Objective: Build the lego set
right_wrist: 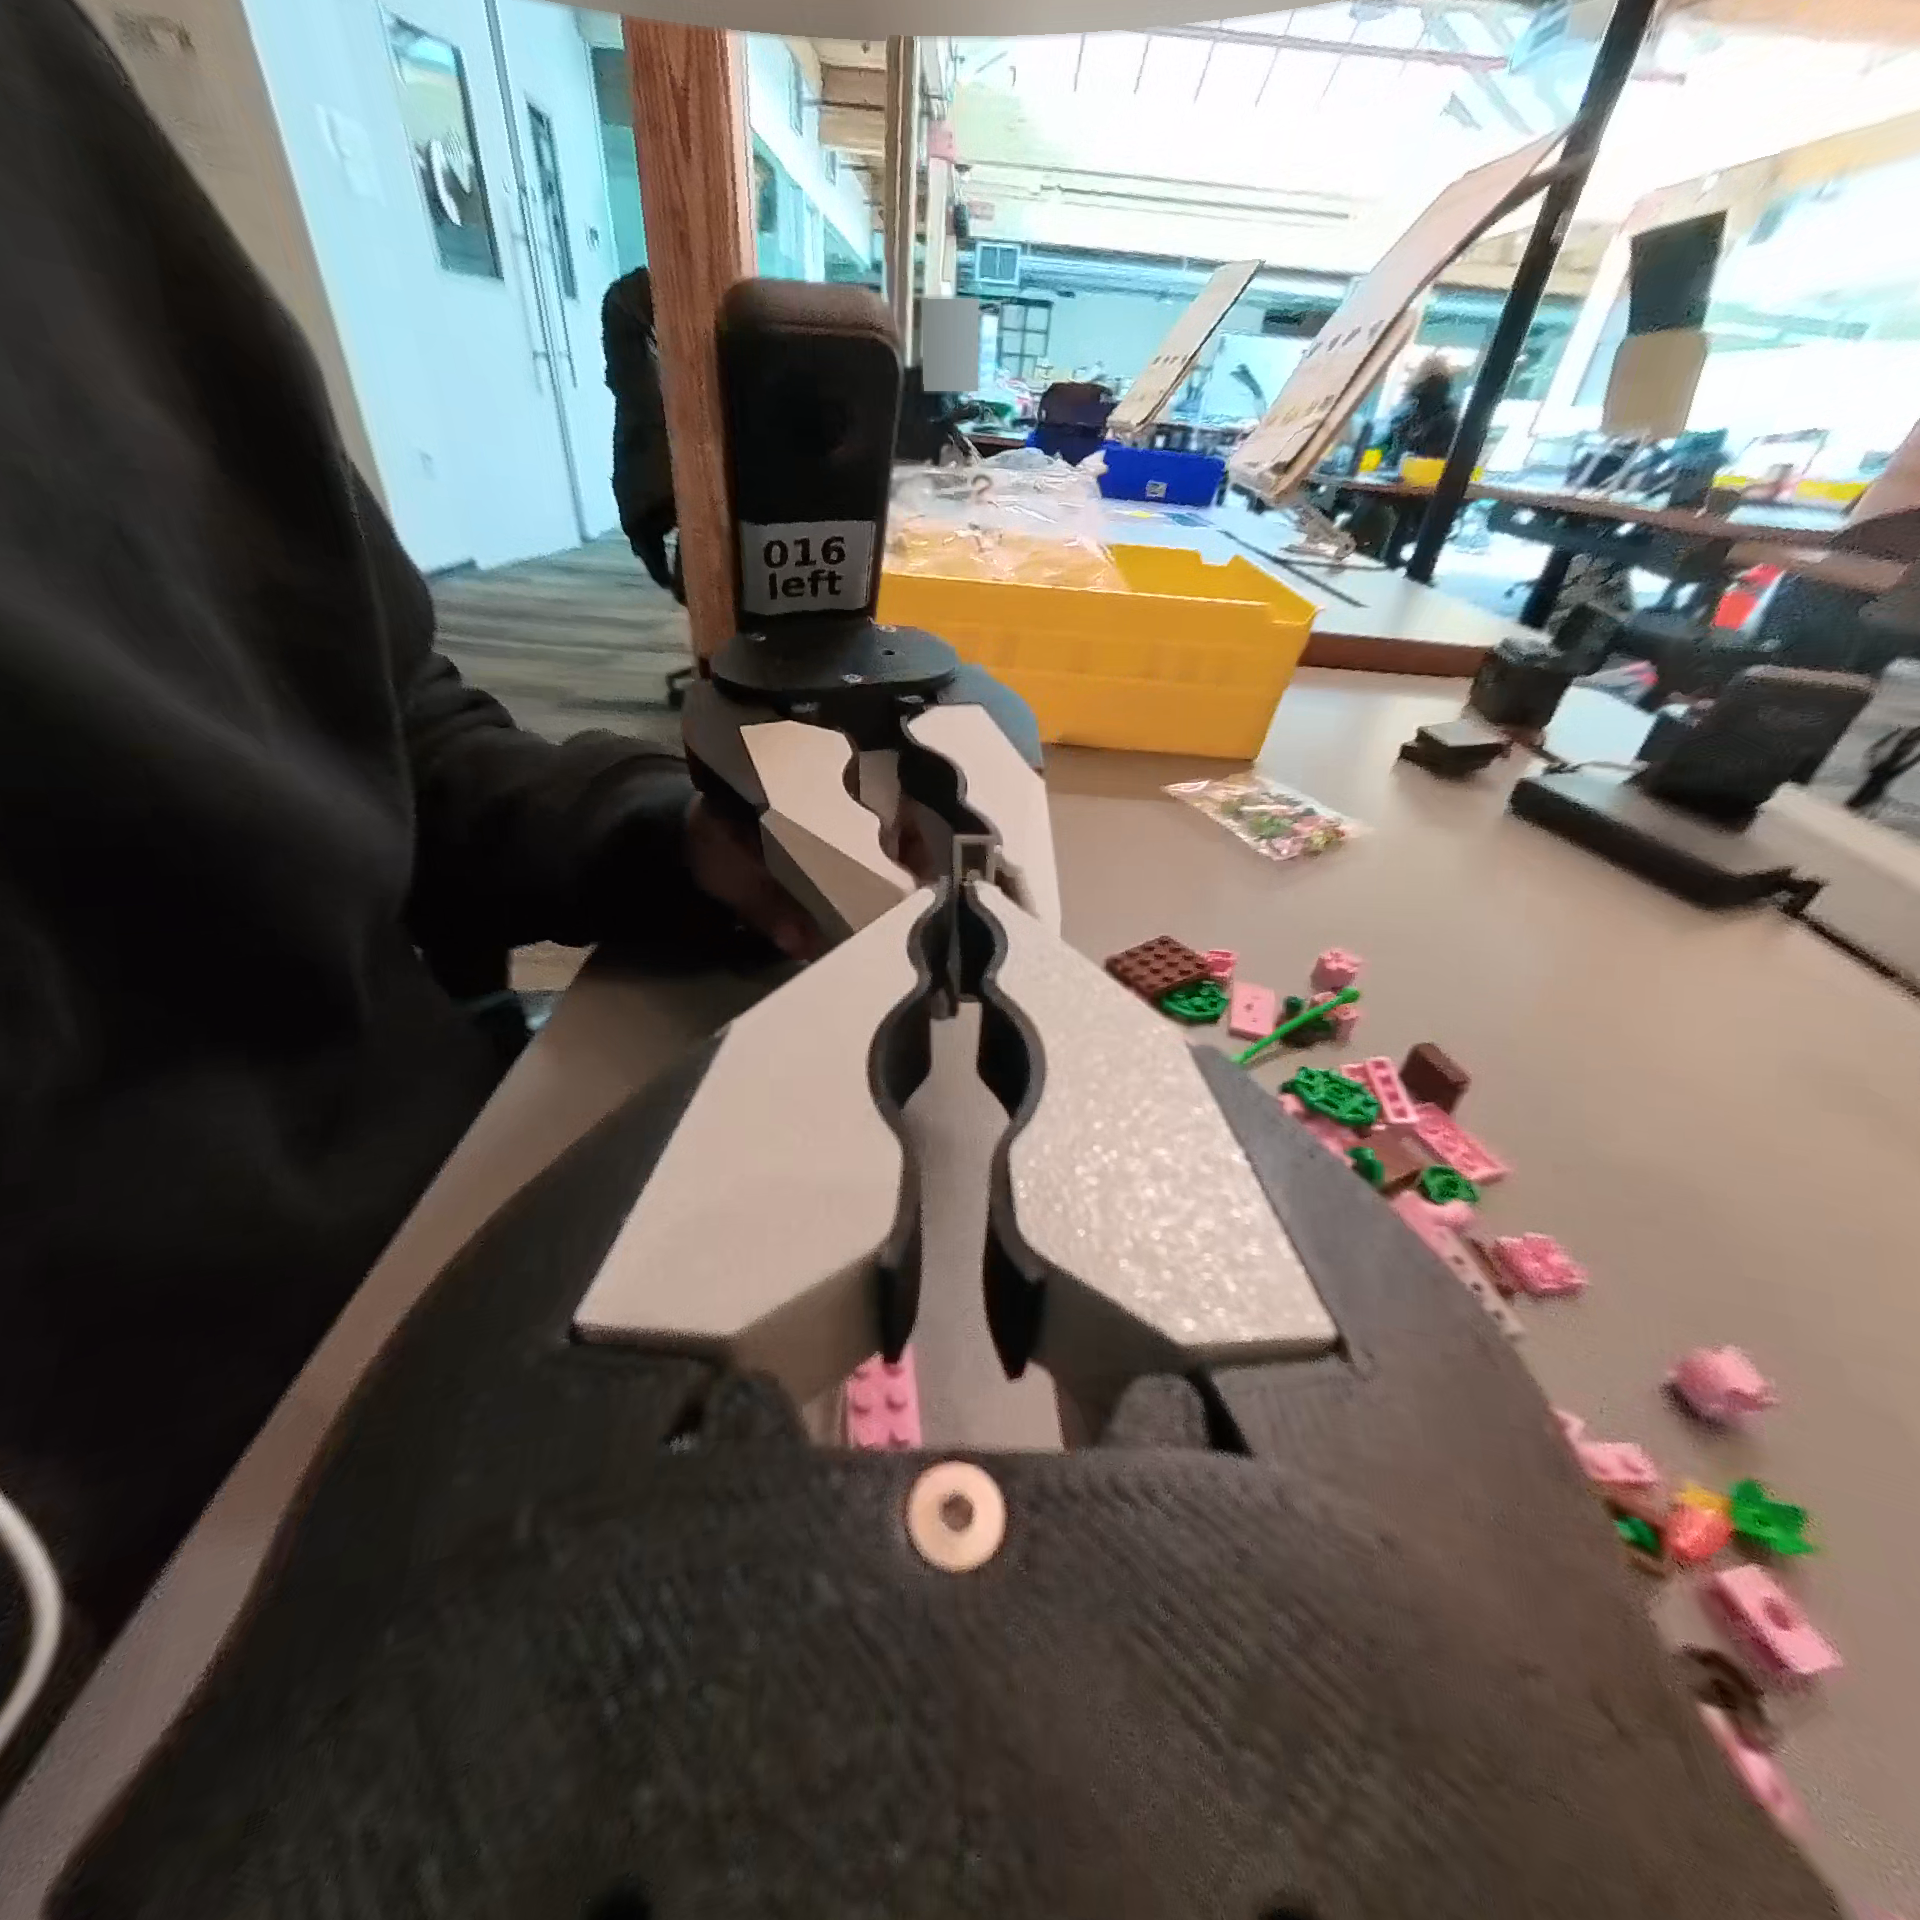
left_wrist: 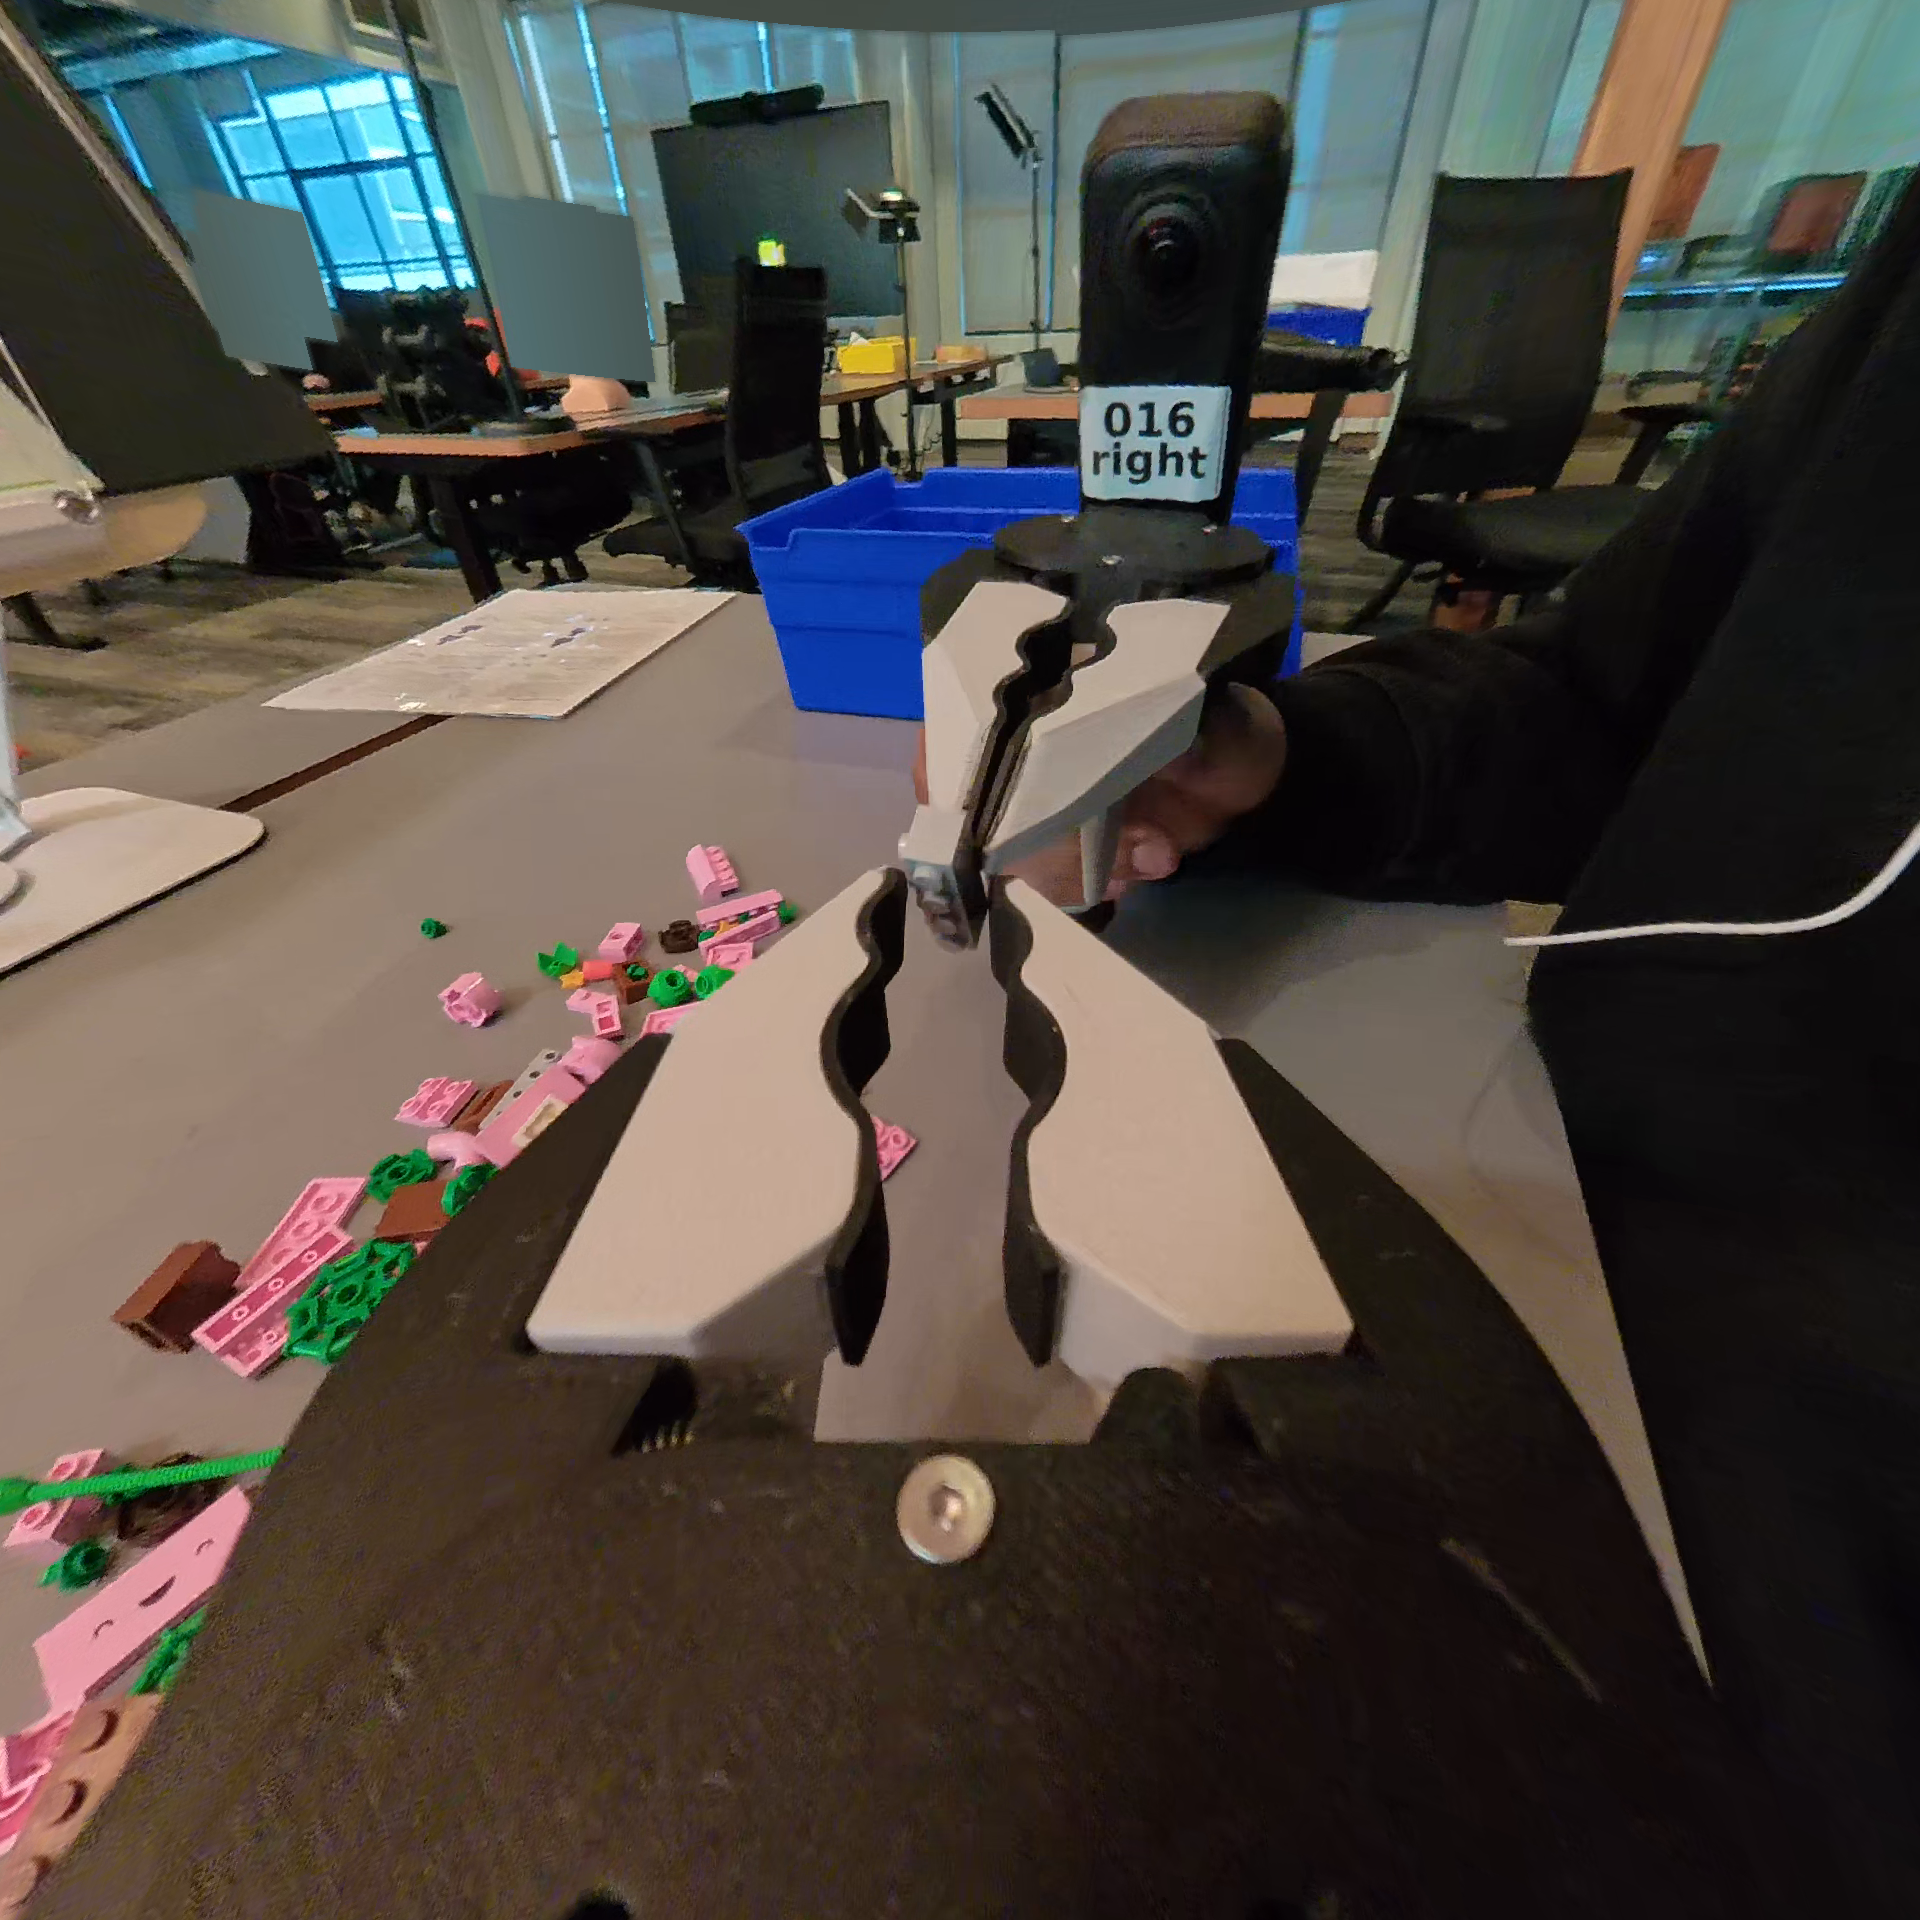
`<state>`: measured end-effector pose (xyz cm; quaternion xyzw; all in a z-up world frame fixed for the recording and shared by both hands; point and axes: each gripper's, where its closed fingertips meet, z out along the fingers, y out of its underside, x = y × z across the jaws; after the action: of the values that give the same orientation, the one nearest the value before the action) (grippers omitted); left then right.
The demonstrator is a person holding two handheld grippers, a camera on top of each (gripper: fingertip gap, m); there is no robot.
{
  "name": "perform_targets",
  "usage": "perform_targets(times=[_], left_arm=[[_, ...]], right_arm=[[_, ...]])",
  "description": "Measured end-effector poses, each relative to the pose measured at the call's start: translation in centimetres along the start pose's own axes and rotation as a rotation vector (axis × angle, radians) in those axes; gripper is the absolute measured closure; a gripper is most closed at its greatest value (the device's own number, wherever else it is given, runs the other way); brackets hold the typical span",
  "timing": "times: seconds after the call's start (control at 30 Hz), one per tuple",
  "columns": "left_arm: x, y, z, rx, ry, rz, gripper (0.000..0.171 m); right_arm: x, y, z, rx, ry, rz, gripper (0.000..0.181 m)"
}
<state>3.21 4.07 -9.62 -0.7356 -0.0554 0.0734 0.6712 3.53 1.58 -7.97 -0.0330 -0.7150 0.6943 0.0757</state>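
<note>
Pinching a small grey piece (left_wrist: 943, 906) at its tips, the right tool (left_wrist: 961, 883) presents it above the table (left_wrist: 623, 831), seemingly for handover; the left tool (left_wrist: 943, 914) gapes around it. Loose bricks (left_wrist: 312, 1247) lie scattered beside.

- Blue bin (left_wrist: 852, 592): far side of the grey table (left_wrist: 623, 831), open top.
- Printed sheet (left_wrist: 509, 649): flat near the table's far left edge, left of the blue bin.
- Yellow bin (right_wrist: 1132, 665): at a table edge, clear plastic bags (right_wrist: 997, 520) heaped in it.
- Black office chairs (left_wrist: 1496, 416): beyond the table.
- Dark screen (left_wrist: 774, 208): upright behind the chairs.
- Wooden post (right_wrist: 691, 312): behind the yellow bin.
</note>
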Motion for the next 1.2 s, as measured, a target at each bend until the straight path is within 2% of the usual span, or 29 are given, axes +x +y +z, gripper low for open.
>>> perform_targets(times=[0.2,0.5,0.57,0.6,0.63,0.7,0.77,0.87,0.93,1.1,1.2], left_arm=[[-0.3,0.1,-0.1,-0.002,-0.014,-0.008,0.164],[-1.2,0.3,-0.3,-0.014,-0.05,-0.042,0.164],[-1.9,0.3,-0.4,-0.01,-0.062,-0.087,0.164],[-2.3,0.3,-0.5,-0.005,-0.071,-0.124,0.164],[-2.8,0.3,-0.6,0.004,-0.078,-0.175,0.164],[-3.0,0.2,-0.4,0.031,-0.033,-0.314,0.164],[-2.9,0.1,-0.2,0.036,0.035,-0.426,0.163],[-3.2,-0.1,-0.2,0.078,0.055,-0.522,0.164],[-3.2,-0.3,-0.2,0.097,0.069,-0.568,0.164],[-3.1,0.1,0.1,0.091,0.087,-0.633,0.164],[-3.4,0.2,0.0,0.098,0.077,-0.652,0.164]], right_arm=[[0.4,0.2,-0.3,0.027,-0.063,0.16,0.181],[0.9,0.6,-0.1,0.003,-0.014,0.102,0.181],[1.1,0.8,0.0,-0.014,0.026,0.055,0.175],[1.4,0.8,0.1,-0.023,0.061,0.023,0.168],[2.1,0.9,0.1,-0.036,0.123,-0.016,0.154],[3.4,1.2,-0.2,-0.094,0.264,-0.156,0.116],[4.0,1.4,-0.4,-0.184,0.379,-0.382,0.106],[3.8,0.9,-0.3,-0.269,0.502,-0.719,0.105],[3.2,0.8,0.1,-0.308,0.536,-0.875,0.11],[3.5,2.5,0.4,-0.442,0.562,-1.056,0.122],[3.6,2.2,0.1,-0.453,0.583,-1.115,0.133]])
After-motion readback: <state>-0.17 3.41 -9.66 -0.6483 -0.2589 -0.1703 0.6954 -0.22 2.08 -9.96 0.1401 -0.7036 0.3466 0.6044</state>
